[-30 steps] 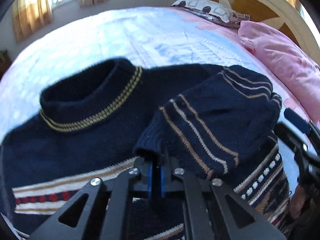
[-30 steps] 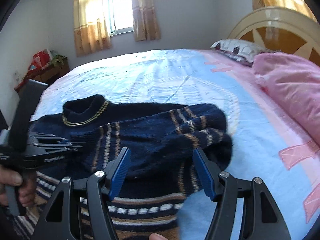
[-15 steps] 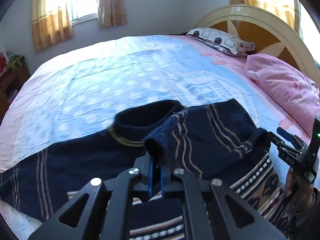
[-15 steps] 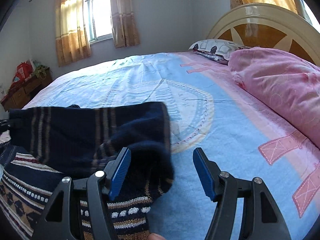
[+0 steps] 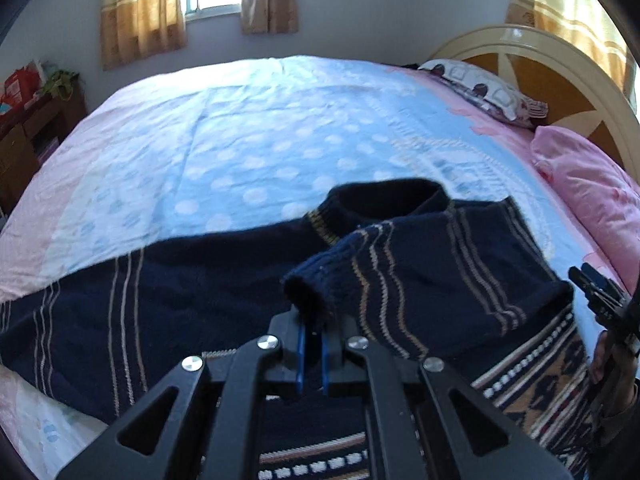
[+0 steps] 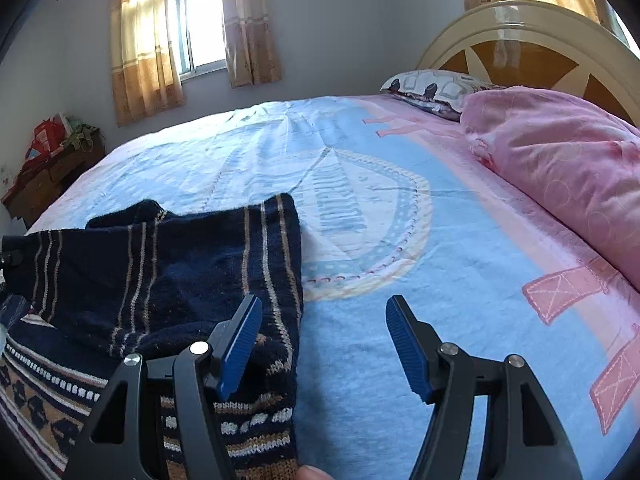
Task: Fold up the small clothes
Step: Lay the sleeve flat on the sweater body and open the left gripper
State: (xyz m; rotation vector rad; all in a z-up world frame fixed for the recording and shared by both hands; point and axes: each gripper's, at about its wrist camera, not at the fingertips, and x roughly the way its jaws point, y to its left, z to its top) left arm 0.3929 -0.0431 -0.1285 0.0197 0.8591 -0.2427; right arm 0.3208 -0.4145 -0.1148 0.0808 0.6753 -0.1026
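- L gripper (image 5: 312, 344), 6 o'clock: pads pinched tight on sleeve cuff (image 5: 308, 292), sleeve folded across sweater (image 5: 160, 300).
- R gripper (image 6: 322, 344) spread wide, nothing held; sweater edge sat at its 9 o'clock on bedspread (image 6: 360, 184).
- 1 o'clock, far: pink pillow (image 6: 560, 168), headboard (image 6: 532, 40).

Probably a home bedroom: bed (image 6: 400, 320), pillow (image 6: 440, 88), curtained window (image 6: 200, 32).
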